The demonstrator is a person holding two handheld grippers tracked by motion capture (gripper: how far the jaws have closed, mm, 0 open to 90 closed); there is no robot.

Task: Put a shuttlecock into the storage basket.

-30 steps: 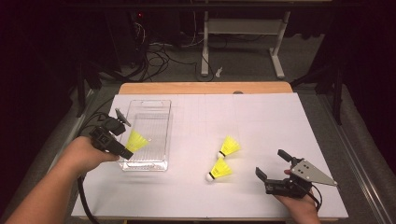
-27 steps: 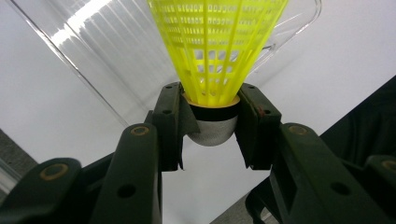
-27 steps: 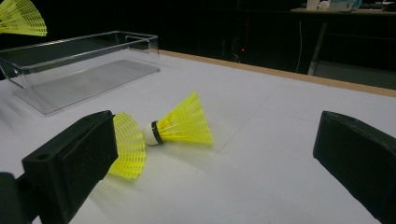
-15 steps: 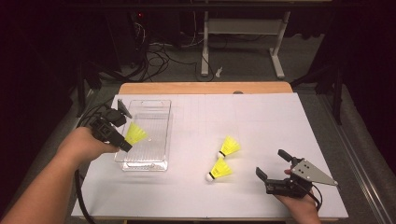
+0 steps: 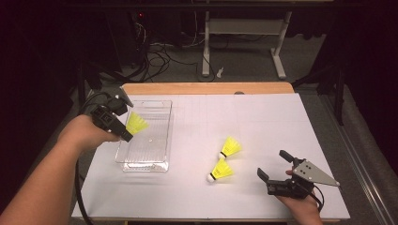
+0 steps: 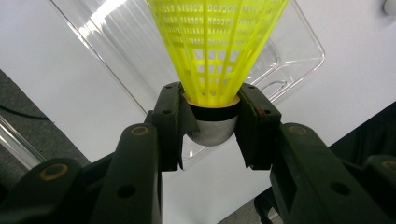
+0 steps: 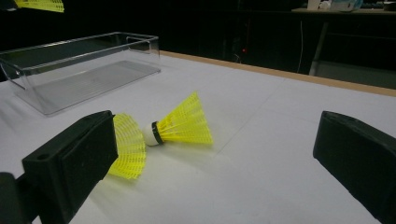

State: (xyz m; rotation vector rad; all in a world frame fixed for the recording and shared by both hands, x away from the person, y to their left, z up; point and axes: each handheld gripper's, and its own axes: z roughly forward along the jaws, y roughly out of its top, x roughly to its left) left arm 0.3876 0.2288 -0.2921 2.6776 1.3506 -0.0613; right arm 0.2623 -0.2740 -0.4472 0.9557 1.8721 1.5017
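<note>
The left gripper's [image 6: 212,126] fingers [image 6: 170,121] are clamped on the rounded cork base of a yellow shuttlecock [image 6: 215,51], at centre frame in the left gripper view, held above the clear plastic bin [image 5: 145,161] at the high view's left. That hard base looks the right hold: the latticed plastic skirt seems light, springy and easily crushed. The right gripper [image 5: 277,171], fingers spread and empty, rests at lower right near two more shuttlecocks [image 5: 224,169] lying on the smooth white desk [image 5: 263,117].
</note>
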